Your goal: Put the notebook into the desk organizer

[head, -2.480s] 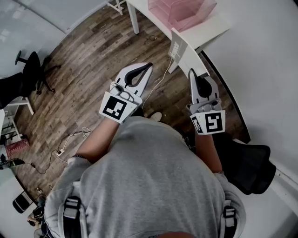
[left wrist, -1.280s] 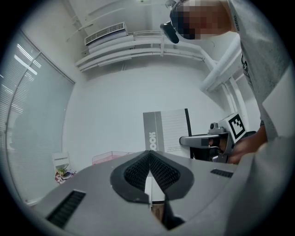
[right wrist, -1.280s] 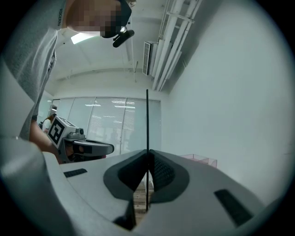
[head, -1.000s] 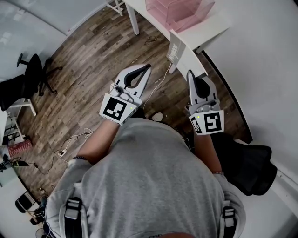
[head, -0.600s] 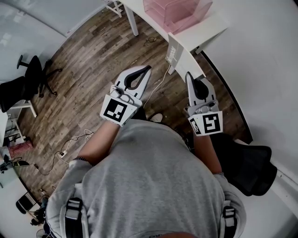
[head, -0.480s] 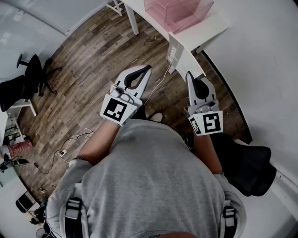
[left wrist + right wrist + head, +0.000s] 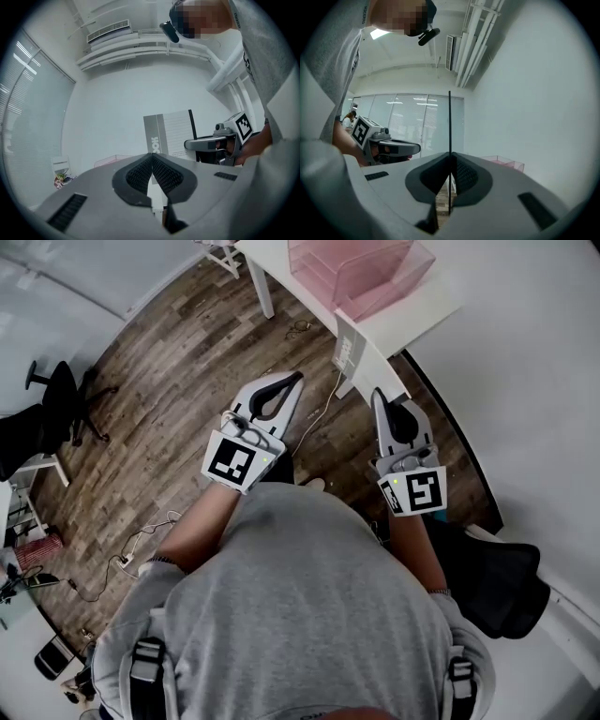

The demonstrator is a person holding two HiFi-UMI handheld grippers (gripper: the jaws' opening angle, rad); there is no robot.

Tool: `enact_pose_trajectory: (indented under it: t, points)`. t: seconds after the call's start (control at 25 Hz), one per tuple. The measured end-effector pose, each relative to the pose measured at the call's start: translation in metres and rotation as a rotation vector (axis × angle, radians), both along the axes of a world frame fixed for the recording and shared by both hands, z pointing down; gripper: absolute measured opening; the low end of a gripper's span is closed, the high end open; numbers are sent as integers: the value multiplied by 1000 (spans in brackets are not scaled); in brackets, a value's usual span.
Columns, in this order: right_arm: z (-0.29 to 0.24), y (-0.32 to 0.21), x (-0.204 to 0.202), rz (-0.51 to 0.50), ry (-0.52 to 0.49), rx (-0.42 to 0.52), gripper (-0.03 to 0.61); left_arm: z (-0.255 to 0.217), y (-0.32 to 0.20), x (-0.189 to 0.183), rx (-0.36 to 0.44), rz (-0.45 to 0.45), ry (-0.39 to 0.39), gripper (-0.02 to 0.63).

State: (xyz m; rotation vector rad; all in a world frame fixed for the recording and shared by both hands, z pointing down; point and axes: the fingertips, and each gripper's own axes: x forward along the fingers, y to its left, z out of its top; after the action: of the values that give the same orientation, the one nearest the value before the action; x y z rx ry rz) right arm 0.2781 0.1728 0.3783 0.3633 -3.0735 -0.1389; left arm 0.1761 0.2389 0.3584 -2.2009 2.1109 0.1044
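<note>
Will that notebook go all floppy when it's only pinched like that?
Probably fairly stiff: the notebook stands flat and unbent though the right gripper pinches it at just one spot. Likely light too, since it looks very thin edge-on. It might pivot or slip if jerked, with so small a grip.

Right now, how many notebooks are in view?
1. The notebook stands on edge in the shut right tongs, not yet in the pink organizer on the desk. The left tongs are shut and empty. Others may lie out of frame.
</note>
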Motion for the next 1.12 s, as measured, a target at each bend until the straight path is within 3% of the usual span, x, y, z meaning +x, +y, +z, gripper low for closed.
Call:
enact_pose_trajectory:
  t: [0.36, 0.6, 1.12]
  points:
    - [-8, -30, -69, 16, 4, 4, 15, -10, -36, -63, 17, 31, -20, 20]
    - [-17, -39, -114, 38, 18, 15, 15, -14, -45, -110, 21, 50, 8, 20]
    - [-16, -64, -212, 137, 49, 11, 15, -14, -68, -219, 26, 116, 14, 20]
